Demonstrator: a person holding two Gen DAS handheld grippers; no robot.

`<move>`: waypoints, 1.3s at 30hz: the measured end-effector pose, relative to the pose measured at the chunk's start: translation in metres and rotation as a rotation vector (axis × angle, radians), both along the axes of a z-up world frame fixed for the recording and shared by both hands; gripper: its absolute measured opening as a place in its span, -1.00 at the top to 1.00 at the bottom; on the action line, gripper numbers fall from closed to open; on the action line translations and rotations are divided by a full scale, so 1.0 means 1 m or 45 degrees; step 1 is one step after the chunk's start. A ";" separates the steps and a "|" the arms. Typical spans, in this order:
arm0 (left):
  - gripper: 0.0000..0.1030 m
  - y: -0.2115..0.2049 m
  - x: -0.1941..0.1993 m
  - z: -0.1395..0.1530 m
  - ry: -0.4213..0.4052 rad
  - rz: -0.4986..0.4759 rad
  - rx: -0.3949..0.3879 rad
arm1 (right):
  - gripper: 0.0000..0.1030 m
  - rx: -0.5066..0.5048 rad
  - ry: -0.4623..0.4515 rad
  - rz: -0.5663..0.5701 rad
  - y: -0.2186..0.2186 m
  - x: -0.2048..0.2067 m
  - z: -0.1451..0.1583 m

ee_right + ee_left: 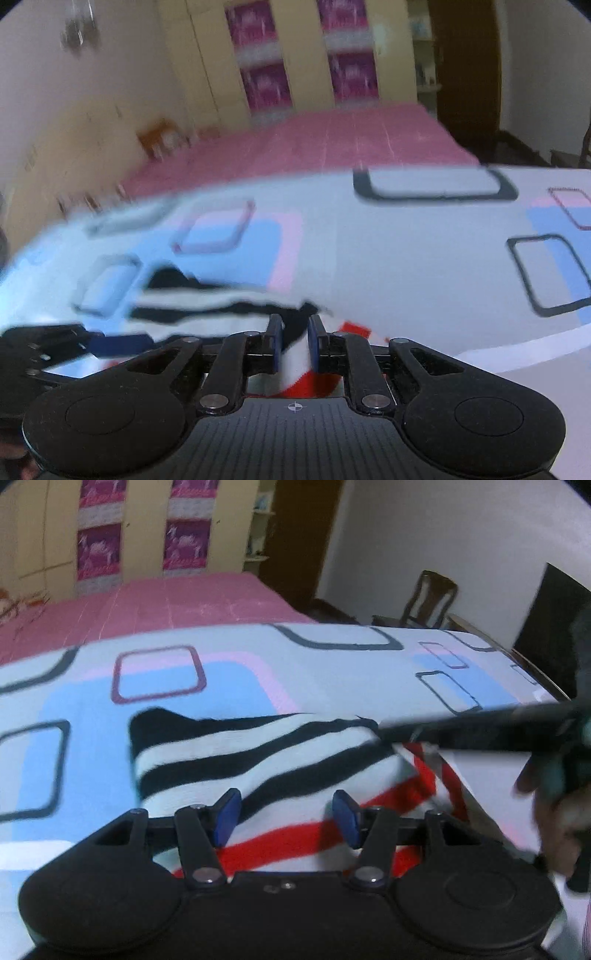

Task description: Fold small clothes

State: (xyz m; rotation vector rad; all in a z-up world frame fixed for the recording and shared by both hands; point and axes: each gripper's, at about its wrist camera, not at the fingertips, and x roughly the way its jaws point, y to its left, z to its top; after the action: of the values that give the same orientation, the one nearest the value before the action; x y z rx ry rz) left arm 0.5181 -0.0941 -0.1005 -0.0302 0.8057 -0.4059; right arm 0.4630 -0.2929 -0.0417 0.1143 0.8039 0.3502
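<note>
A small knitted garment, white with black stripes at the far end and red stripes nearer me, lies on the patterned sheet. My left gripper hovers over its middle, blue pads wide apart, nothing pinched. My right gripper reaches in from the right to the garment's far right edge. In the right wrist view the right gripper has its pads close together with a fold of the garment squeezed between them. One blue pad of the left gripper shows at the left, low over the cloth.
The sheet covers a bed whose far part has a pink quilt. Wardrobe doors stand behind it. A wooden chair and a dark panel are at the right. A hand holds the right gripper's handle.
</note>
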 end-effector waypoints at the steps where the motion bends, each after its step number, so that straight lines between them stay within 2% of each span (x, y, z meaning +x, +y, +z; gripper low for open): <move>1: -0.08 -0.005 0.004 -0.005 0.027 0.009 0.018 | 0.73 -0.098 0.054 0.009 0.008 0.007 -0.014; 3: -0.09 -0.011 0.007 -0.007 0.036 0.008 0.045 | 0.75 -0.237 0.023 -0.010 0.008 0.008 -0.029; 7: -0.10 -0.007 0.009 -0.007 0.057 -0.013 0.048 | 0.75 -0.210 0.041 -0.006 0.002 0.009 -0.029; 9: -0.05 -0.004 0.001 0.003 0.056 -0.031 0.050 | 0.74 -0.198 0.057 -0.013 0.000 0.009 -0.024; 11: -0.05 0.004 -0.021 0.018 0.000 -0.072 -0.017 | 0.74 -0.150 0.014 -0.010 -0.007 -0.006 -0.003; 14: -0.02 0.010 -0.050 0.025 -0.022 -0.120 -0.042 | 0.74 -0.088 -0.017 0.085 -0.012 -0.041 0.014; 16: -0.01 0.009 -0.063 0.018 0.000 -0.145 -0.039 | 0.74 -0.107 0.016 0.150 -0.009 -0.060 0.008; 17: 0.00 0.005 -0.066 0.012 -0.005 -0.152 -0.001 | 0.74 -0.130 0.053 0.159 -0.009 -0.064 -0.001; 18: 0.00 -0.001 -0.068 0.008 -0.023 -0.160 0.029 | 0.74 -0.149 0.044 0.149 -0.010 -0.069 -0.011; 20: -0.01 -0.011 -0.069 0.005 -0.047 -0.156 0.074 | 0.74 -0.107 0.040 0.111 -0.014 -0.069 -0.014; 22: 0.00 -0.013 -0.068 0.010 -0.033 -0.149 0.077 | 0.74 -0.117 0.047 0.103 -0.010 -0.067 -0.008; 25: 0.12 0.003 -0.082 0.026 -0.040 -0.132 -0.016 | 0.74 -0.107 0.016 0.119 -0.014 -0.083 0.009; 29: 0.17 0.015 -0.122 0.037 -0.062 -0.124 -0.054 | 0.74 -0.091 -0.006 0.196 -0.023 -0.123 0.018; 31: 0.17 0.017 -0.140 0.034 -0.035 -0.121 -0.065 | 0.74 -0.113 -0.008 0.226 -0.024 -0.139 0.016; 33: 0.17 0.015 -0.150 0.021 0.003 -0.094 -0.025 | 0.74 -0.186 -0.011 0.229 -0.021 -0.145 0.005; 37: 0.15 0.022 -0.153 0.005 0.044 -0.041 -0.069 | 0.75 -0.225 -0.026 0.227 -0.017 -0.146 -0.002; 39: 0.16 0.019 -0.156 0.005 0.047 -0.038 -0.049 | 0.75 -0.274 -0.051 0.250 -0.014 -0.149 -0.006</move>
State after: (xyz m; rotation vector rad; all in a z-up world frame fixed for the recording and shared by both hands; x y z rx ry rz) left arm 0.3625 -0.0751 -0.0954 -0.0614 0.8355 -0.4502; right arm 0.3139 -0.3067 -0.0477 -0.1740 0.8104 0.4471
